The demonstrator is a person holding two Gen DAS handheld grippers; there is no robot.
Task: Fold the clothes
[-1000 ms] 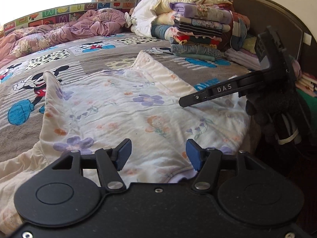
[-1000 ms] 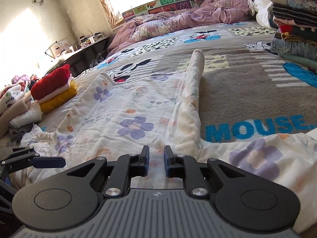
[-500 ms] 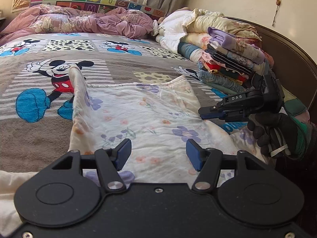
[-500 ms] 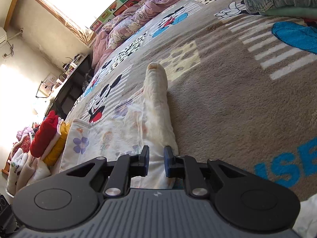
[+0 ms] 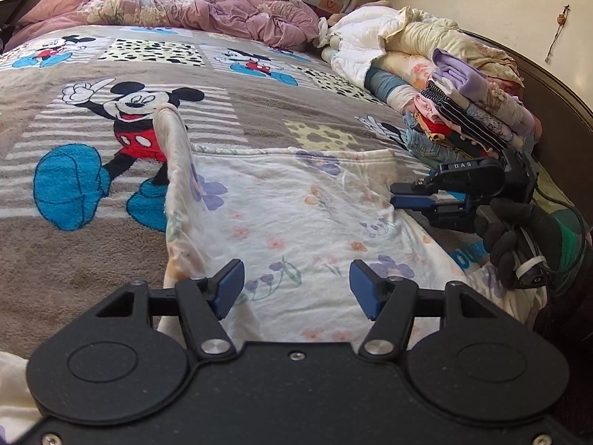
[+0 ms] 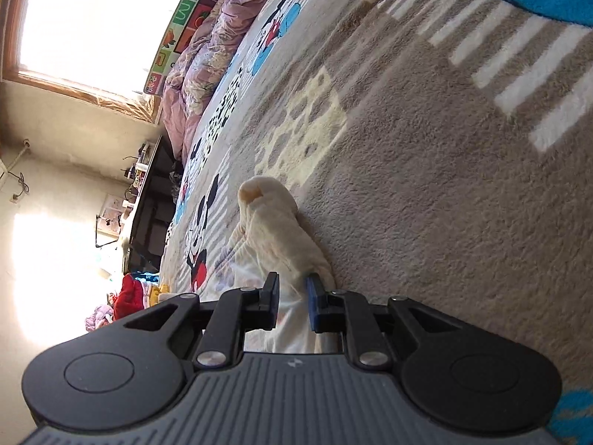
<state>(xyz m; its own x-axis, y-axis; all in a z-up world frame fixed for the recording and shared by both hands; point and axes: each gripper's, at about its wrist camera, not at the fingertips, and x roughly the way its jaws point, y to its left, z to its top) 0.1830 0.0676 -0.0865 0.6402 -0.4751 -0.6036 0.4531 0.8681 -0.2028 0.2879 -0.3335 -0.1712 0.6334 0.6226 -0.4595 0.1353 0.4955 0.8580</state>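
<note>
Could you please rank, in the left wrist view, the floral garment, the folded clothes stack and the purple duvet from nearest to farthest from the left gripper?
From the left gripper:
1. Floral garment, directly beneath and ahead.
2. Folded clothes stack, ahead to the right.
3. Purple duvet, along the bed's far edge.

Left gripper (image 5: 296, 284): jaws spread wide, blue pads (image 5: 230, 287) well apart, nothing between them; the tool points forward and sits level. Right gripper (image 6: 292, 298): rolled steeply onto its side, jaws drawn close together with a narrow gap, pale cloth pinched between the pads. In the left wrist view the right gripper (image 5: 398, 194) appears side-on, fingers stacked one above the other, held by a black-gloved hand (image 5: 519, 237).
</note>
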